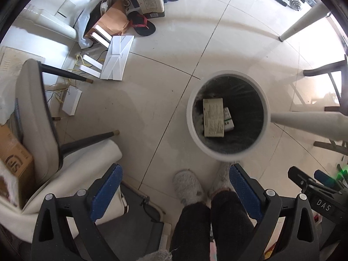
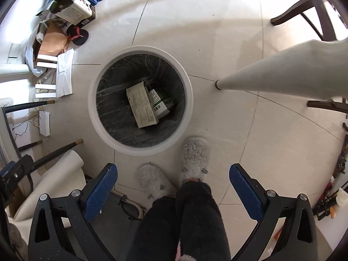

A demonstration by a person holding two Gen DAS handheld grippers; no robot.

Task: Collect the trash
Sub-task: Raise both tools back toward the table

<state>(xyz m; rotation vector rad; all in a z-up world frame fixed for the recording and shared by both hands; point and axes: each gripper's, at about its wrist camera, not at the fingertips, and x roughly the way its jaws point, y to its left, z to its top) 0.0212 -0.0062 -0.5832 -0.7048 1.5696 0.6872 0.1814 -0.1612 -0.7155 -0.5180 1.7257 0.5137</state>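
A round white trash bin [image 1: 267,108] [image 2: 187,100] with a dark liner stands on the tiled floor below both grippers. At its bottom lie a beige printed carton [image 1: 213,117] [image 2: 142,106] and a smaller green-and-white box [image 1: 228,119] [image 2: 162,103]. My left gripper [image 1: 175,187] hangs high over the floor, jaws wide open and empty, the bin ahead and to its right. My right gripper [image 2: 173,186] is also wide open and empty, the bin just ahead of it. The right gripper's body [image 1: 315,191] shows at the left wrist view's right edge.
A person's legs in dark trousers [image 2: 184,224] and fluffy grey slippers [image 2: 195,156] [image 1: 188,187] stand beside the bin. White table legs [image 1: 308,121] [image 2: 271,74], chairs [image 1: 37,117], and a pile of boxes, paper and sandals [image 1: 121,21] ring the floor.
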